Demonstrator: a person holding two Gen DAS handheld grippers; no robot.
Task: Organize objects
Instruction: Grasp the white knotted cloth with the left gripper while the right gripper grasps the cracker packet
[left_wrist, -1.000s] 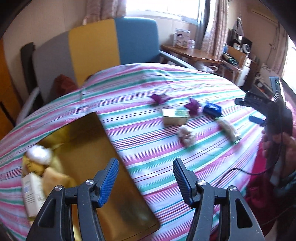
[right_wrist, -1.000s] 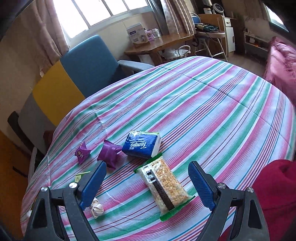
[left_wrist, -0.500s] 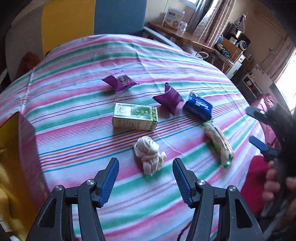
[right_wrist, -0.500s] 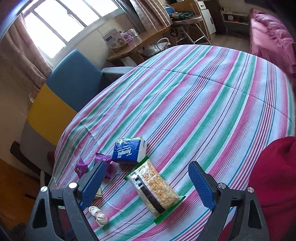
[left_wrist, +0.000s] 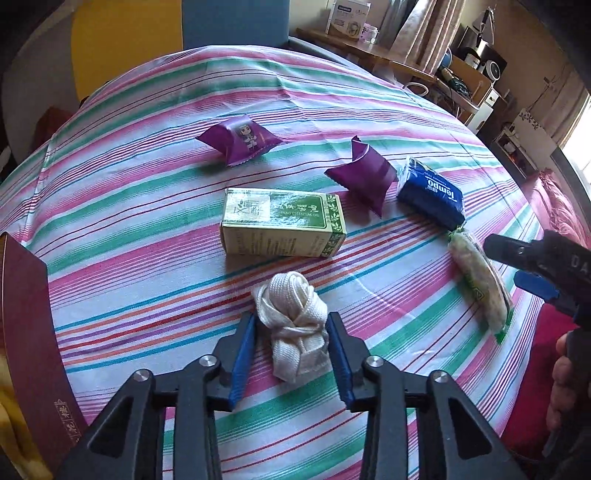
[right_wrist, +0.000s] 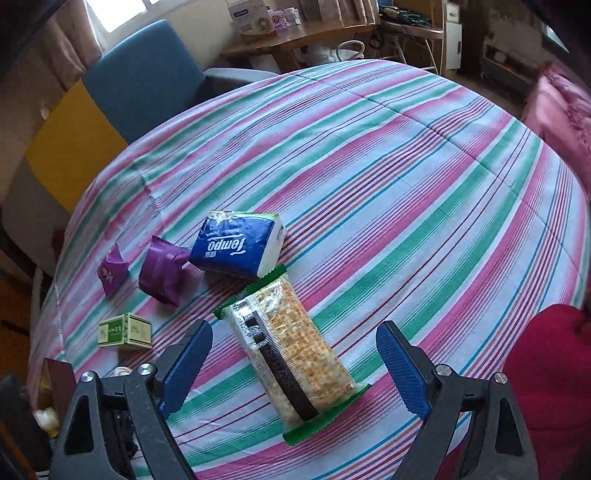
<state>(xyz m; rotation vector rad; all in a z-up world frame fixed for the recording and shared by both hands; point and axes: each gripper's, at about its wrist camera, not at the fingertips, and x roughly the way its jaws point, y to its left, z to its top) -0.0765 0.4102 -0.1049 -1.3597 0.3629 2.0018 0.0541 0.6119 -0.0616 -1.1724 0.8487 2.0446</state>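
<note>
Jaws of the left gripper (left_wrist: 290, 332) are closing, and the white knotted cloth bundle (left_wrist: 293, 325) is pinched between them. Just beyond lies the green cardboard box (left_wrist: 282, 227). Jaws of the right gripper (right_wrist: 293, 363) are spread wide, with the long cracker packet (right_wrist: 291, 354) lying between them, untouched. Bare striped tablecloth (right_wrist: 424, 177) is seen beyond, up to its far edge.
</note>
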